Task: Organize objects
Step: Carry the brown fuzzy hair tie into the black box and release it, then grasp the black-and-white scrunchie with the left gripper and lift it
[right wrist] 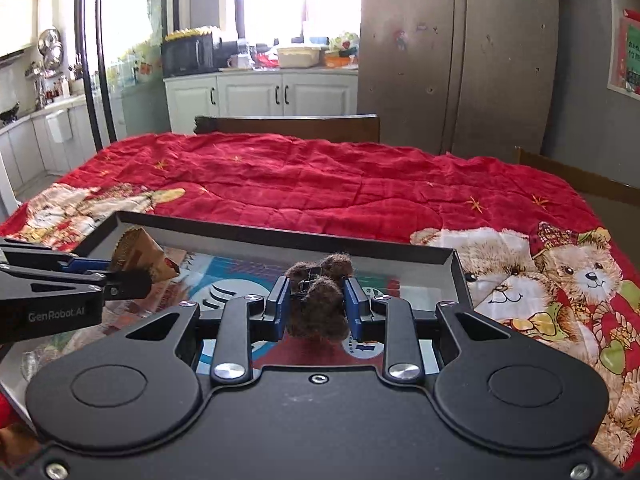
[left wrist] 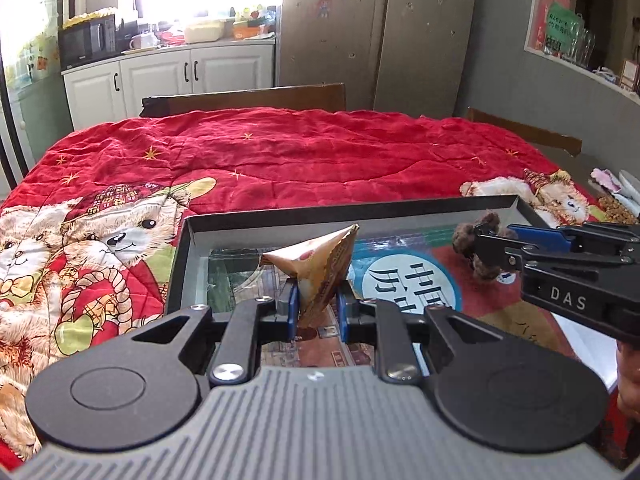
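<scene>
Two grippers hang over a shallow dark box on a red teddy-bear quilt. The left gripper pinches a tan, crinkled triangular snack packet between narrow jaws; the right gripper clamps a fuzzy brown plush toy. Both items sit above the box's printed floor, near each other. The quilt beyond the far rim lies open.

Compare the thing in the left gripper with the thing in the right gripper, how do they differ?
The left gripper holds a snack packet: smooth, printed tan wrapper, pyramid-shaped with a sharp tip. The right gripper holds a plush toy: dark brown, fuzzy, made of rounded lumps. Both are clamped between blue pads above the shallow box.
</scene>
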{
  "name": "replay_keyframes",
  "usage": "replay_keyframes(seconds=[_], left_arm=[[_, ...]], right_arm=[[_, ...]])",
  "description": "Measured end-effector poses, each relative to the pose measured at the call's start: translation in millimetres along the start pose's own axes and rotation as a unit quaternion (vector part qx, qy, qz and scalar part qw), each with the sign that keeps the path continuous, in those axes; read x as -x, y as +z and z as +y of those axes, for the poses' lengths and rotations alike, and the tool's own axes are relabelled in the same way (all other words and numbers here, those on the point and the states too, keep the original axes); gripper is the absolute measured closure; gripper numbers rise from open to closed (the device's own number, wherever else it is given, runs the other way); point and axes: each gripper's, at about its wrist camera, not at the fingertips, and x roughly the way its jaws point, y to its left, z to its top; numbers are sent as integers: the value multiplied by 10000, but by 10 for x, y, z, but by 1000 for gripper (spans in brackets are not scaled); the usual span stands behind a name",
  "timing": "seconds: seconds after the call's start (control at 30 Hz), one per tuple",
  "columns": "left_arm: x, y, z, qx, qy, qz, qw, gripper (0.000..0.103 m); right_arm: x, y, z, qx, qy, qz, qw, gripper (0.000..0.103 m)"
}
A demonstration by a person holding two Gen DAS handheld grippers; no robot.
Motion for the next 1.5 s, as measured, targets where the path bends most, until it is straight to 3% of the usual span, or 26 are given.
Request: replay_keyframes(seconds=[0.23,0.33,0.43,0.5,0.67,0.87,1.27,1.5], left_arm=[[-94,-26,-12,-61,22,133,9999,78],[-104,-32,-6,-10,28,160,9999,59],[-80,-24,-5,-25,126,71,9999,54],[-55,-12,2,-28,139,46,9999,44],[59,5,10,-15,129,-16,9999,36],[280,13,-30,-86,137,-165,9997,25],[940,-169,-40,-332,-75,-419,9985,22],[1250,-430,-55,-652,-365,-369,9965,22]], right_arm=[[-26,-53,-25,82,22,69,9999,75],[-23,-54,-32,93,48,102,9999,73],[-21,-58,-18,105,60,107,9999,70],[-19,-65,-2,152,53,97,9998,63],[55,-64,13,159,63,2,9999,55],[327,-62,-8,110,89,-192,9997,54],[1114,-265,-236,-89,253,-311,9992,56],[1557,-509,-116,247,284,-250,9990,62]])
